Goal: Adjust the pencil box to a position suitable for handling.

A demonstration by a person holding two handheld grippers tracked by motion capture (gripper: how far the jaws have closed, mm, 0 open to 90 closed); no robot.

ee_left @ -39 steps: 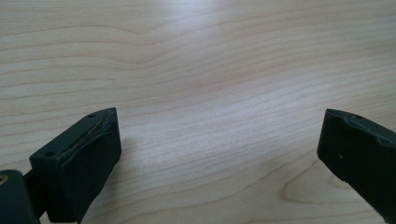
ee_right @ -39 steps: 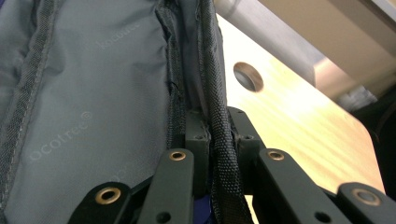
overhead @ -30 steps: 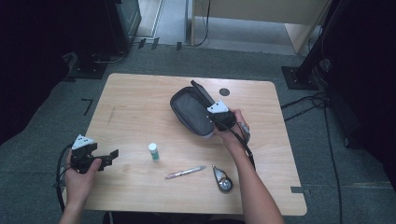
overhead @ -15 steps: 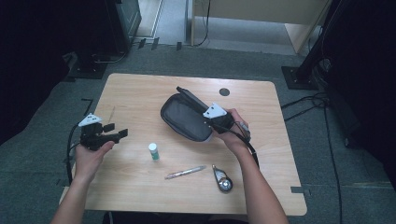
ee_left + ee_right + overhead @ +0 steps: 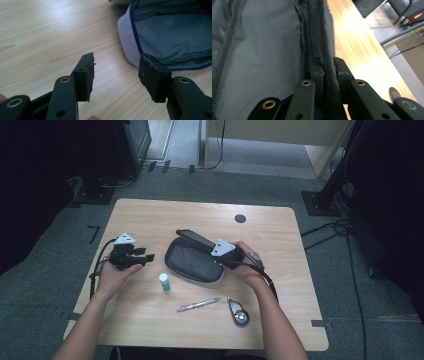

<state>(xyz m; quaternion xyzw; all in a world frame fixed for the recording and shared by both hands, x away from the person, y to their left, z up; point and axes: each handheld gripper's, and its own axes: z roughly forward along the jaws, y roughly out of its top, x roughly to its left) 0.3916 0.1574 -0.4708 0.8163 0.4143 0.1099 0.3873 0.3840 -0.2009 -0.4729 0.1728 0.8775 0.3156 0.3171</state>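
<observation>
Item: dark pouch (image 5: 192, 262), mid-worktop (image 5: 280, 320), its raised flap edge clamped in the right tool (image 5: 327, 67); left tool (image 5: 147, 257), jaws just narrowing to half-open on nothing, has travelled from the near-left corner toward the pouch, likely to steady it; left tool's view shows the grey lining (image 5: 172, 32); high view adds bottle (image 5: 164, 282), pen (image 5: 198, 304).

On the light wooden table (image 5: 150, 330) w/ rounded corners: 1 dark grey fabric zip pouch (image 5: 192, 262) lying open, 1 small white bottle w/ green cap (image 5: 164, 282), 1 slim silver pen (image 5: 198, 304), 1 small silver-and-black round gadget (image 5: 238, 312), plus 2 black two-jaw handheld grippers (image 5: 131, 257) (image 5: 227, 252)
</observation>
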